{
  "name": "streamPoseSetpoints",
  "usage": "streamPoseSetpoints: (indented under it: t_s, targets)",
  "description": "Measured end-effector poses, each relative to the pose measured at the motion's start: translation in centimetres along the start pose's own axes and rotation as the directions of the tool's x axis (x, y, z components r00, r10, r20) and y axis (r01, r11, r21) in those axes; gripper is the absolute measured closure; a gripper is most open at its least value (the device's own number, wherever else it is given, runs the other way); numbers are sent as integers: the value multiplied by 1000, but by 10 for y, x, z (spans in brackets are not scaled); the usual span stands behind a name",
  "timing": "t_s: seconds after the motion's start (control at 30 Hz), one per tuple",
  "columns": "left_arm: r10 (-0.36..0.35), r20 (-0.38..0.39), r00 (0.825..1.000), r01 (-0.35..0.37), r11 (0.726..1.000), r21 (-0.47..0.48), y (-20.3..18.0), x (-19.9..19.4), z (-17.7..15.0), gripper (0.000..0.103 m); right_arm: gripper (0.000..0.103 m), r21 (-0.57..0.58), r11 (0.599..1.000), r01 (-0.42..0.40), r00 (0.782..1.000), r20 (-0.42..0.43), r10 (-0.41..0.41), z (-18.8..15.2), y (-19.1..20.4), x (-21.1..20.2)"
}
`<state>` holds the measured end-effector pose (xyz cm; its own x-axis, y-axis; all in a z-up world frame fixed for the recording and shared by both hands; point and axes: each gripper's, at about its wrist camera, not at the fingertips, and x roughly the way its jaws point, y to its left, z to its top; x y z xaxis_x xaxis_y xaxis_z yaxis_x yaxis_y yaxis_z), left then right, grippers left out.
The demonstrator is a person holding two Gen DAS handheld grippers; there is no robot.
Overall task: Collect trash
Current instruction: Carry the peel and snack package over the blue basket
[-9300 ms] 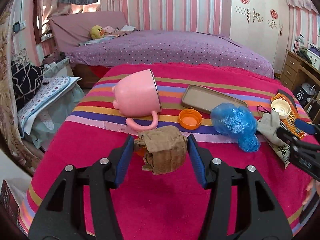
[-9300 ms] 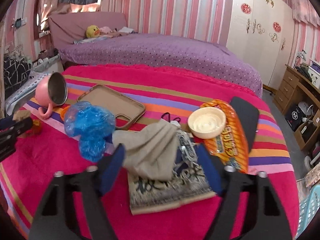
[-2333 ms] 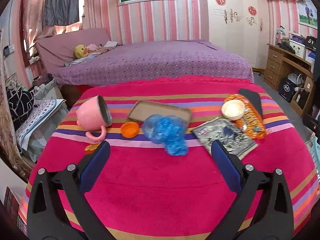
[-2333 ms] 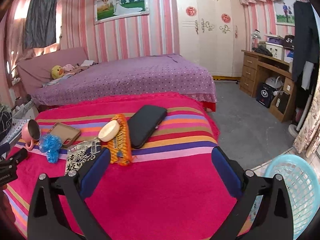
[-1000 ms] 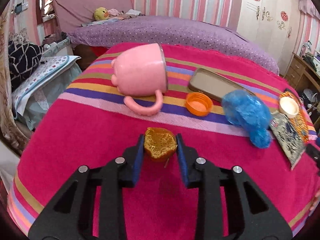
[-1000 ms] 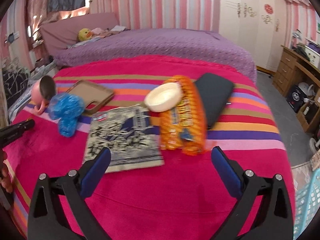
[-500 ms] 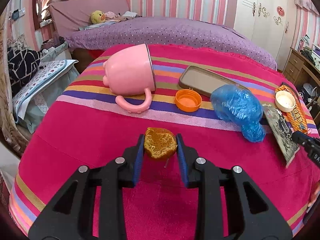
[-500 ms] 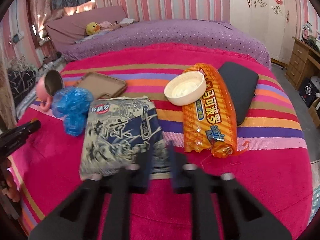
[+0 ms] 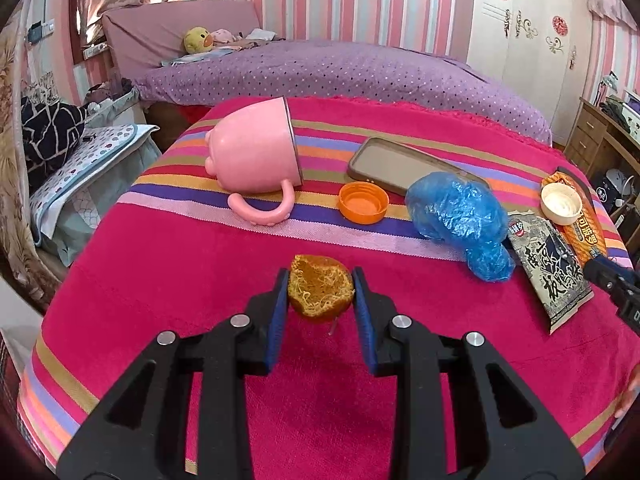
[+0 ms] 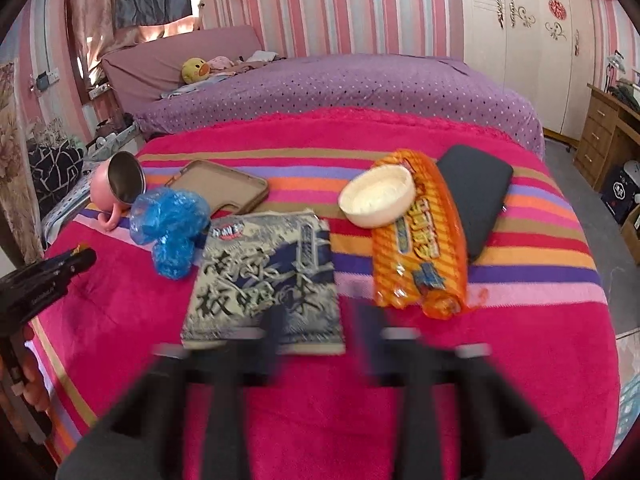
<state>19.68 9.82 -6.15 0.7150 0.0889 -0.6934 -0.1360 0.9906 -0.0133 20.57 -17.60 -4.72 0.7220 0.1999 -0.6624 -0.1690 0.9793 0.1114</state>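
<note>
Behind orange peel [image 9: 321, 294]: pink mug [image 9: 253, 158], orange cap [image 9: 363, 208]

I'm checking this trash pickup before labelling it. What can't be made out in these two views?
- Right gripper: motion-blurred as its jaws open; contact with the grey snack packet unclear.
- Left gripper, right view: cut off by the left edge.
- Orange peel, left view: underside hidden by the pads.
- Pink mug: inside faces away in the left view.

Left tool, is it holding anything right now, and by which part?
Yes. The left tool is shut on a piece of orange peel, pinched by its two opposite sides between the blue pads, pithy inside facing up.
</note>
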Motion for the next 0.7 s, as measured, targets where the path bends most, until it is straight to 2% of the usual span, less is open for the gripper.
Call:
streamPoseSetpoints:
  t_s: [0.07,0.17,0.2,0.23,0.27,0.3,0.37,0.53,0.7]
  targets:
    - [1,-6,1000,-1,1000,-1,0,2,1,73,43,0,1000,6,1000,-14,-6,1,3,8]
    - [17,-3,1000,-17,1000,11,1,3,2,73,43,2,1000,29,995,-98,-28,0,3,29]
    - [20,-1,1000,-20,1000,13,1,3,2,73,45,-7,1000,28,994,-101,-29,2,4,32]
    - [19,-2,1000,-19,1000,13,1,3,3,73,55,-25,999,30,994,-103,-32,3,6,33]
    - [18,-3,1000,-18,1000,11,1,3,3,73,72,-39,999,28,995,-100,-32,3,8,33]
    - [18,-4,1000,-17,1000,9,1,2,3,73,78,-49,998,27,995,-92,-32,2,10,32]
    - [15,-2,1000,-15,1000,4,1,1,4,73,84,-49,998,26,997,-77,-29,2,10,28]
    - [20,15,1000,-20,1000,24,-3,-7,4,73,87,-21,999,28,1000,10,-27,1,0,5]
    - [3,23,1000,-3,1000,3,-8,-18,2,73,87,29,1000,2,1000,31,-2,-8,-22,-15]
